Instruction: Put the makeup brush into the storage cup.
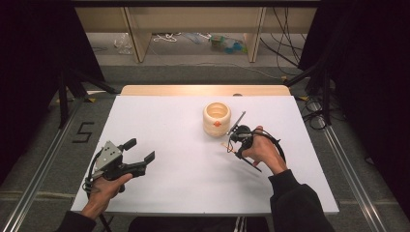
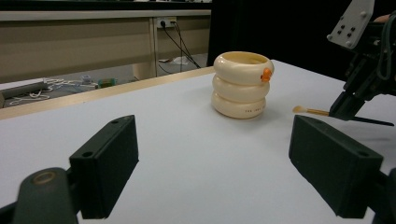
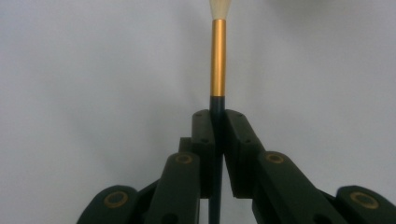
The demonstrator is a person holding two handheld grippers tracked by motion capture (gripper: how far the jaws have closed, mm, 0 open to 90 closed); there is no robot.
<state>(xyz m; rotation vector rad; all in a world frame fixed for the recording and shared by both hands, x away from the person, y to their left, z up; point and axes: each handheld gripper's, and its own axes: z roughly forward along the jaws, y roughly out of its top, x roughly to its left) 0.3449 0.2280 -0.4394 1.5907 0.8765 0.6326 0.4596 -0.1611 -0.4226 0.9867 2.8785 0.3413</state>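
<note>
A black "5" (image 1: 83,132) marked on the floor left of the table (image 1: 159,121); small dark print low on the cream holder (image 2: 241,84), too small to read.

Brush (image 3: 218,56) bristle tip cut off by top edge.

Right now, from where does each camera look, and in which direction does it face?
High view: above the person's side, looking forward and down on the white table; both forearms, hands and tongs show.
Left gripper view: on the left tongs, looking level across the table at the cream ringed holder; its open jaws show.
Right gripper view: on the right tongs, looking along the clamped brush.
Shared: the brush appears in all views.
</note>
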